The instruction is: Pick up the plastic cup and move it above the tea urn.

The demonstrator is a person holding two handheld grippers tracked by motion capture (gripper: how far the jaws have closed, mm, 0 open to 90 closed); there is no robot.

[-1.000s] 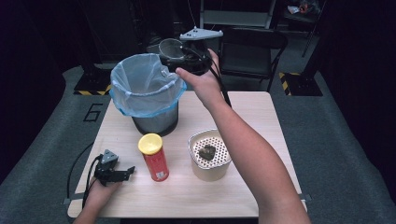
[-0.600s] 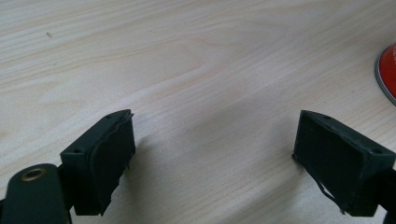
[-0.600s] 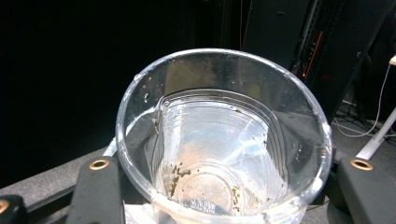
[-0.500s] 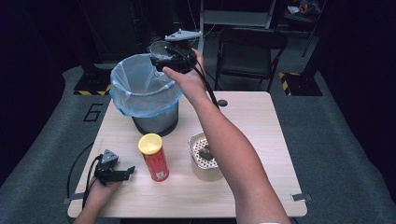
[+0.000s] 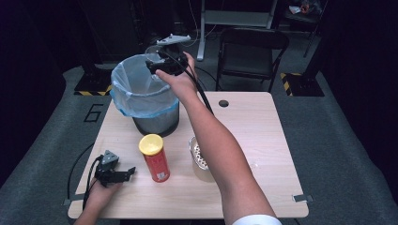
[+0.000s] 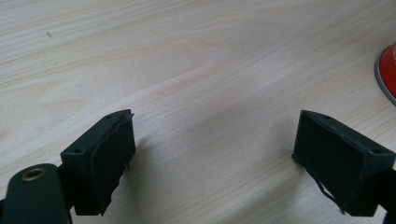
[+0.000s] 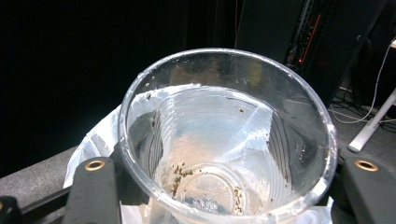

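Dark studio-like lab — black curtains, grey carpet floor (image 5: 42, 154), taped number marking (image 5: 93, 113), folding chair (image 5: 251, 51), wooden table (image 5: 263, 140)

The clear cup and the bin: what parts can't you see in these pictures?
- Clear cup: in the right gripper view, its outer base is cut off by the bottom edge and flanked by the right gripper.
- Bin: in the high view, the inside bottom is hidden by the blue liner.
- Strainer: in the high view, the forearm covers most of it.
- Red can: in the left gripper view, cut off by the right edge.
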